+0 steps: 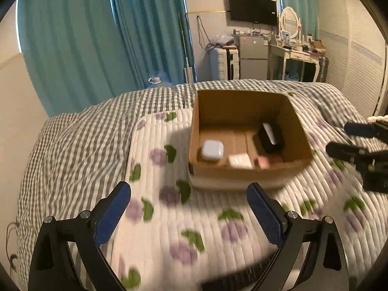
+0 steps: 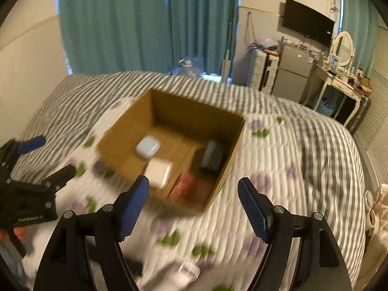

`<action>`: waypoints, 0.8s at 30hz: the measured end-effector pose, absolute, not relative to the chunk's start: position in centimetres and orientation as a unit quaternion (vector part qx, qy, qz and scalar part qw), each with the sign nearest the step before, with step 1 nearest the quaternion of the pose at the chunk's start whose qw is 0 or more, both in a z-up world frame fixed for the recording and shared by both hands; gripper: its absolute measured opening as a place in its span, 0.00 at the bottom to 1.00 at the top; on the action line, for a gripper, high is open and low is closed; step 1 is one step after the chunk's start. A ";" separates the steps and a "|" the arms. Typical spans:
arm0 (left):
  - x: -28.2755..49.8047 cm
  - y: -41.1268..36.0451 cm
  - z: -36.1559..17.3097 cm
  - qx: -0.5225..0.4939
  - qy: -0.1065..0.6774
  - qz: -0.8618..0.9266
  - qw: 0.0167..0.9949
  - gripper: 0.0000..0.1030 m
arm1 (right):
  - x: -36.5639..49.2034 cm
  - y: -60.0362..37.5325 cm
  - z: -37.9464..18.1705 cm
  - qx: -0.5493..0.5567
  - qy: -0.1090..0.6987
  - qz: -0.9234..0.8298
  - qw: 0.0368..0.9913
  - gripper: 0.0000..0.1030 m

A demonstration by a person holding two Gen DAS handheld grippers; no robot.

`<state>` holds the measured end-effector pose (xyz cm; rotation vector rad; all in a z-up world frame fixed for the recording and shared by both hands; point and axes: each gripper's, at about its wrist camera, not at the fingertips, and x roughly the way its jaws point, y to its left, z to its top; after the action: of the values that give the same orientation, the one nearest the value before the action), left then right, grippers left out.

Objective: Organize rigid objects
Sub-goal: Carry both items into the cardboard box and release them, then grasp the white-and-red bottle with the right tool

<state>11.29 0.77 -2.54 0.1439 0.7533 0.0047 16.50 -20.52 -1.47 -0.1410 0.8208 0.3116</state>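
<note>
An open cardboard box (image 1: 240,104) (image 2: 169,101) sits on a quilted floral mat on the bed. Inside lie a pale blue case (image 1: 212,149) (image 2: 148,146), a white box (image 1: 240,161) (image 2: 158,171), a red item (image 1: 265,162) (image 2: 186,185) and a black-and-white device (image 1: 270,137) (image 2: 212,157). My left gripper (image 1: 189,192) is open and empty, in front of the box. My right gripper (image 2: 194,186) is open and empty, above the box's near corner. The right gripper also shows in the left wrist view (image 1: 339,137), right of the box. The left gripper shows in the right wrist view (image 2: 52,155).
The mat (image 1: 169,218) lies on a grey checked bedspread (image 1: 72,145). A clear item (image 2: 188,270) and a dark item (image 2: 134,266) lie blurred on the mat near me. Teal curtains, a small fridge (image 1: 253,55) and a dressing table (image 1: 295,55) stand beyond the bed.
</note>
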 end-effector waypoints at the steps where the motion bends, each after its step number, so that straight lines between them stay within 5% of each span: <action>1: 10.3 0.7 -2.7 0.072 0.369 0.002 0.927 0.95 | 15.4 -20.4 -1.5 -0.070 0.399 0.155 0.901 0.74; 9: 3.3 2.2 -6.2 0.041 0.413 0.015 0.910 0.95 | 5.6 -16.6 -6.4 -0.111 0.429 0.201 0.874 0.76; 24: 0.9 5.6 -8.4 0.017 0.412 0.076 0.908 0.95 | 3.2 -10.8 -15.0 -0.141 0.497 0.248 0.820 0.76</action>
<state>0.93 5.59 -8.45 0.0343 0.8494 0.1572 3.20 -10.79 -14.98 -0.3003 1.0578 0.5288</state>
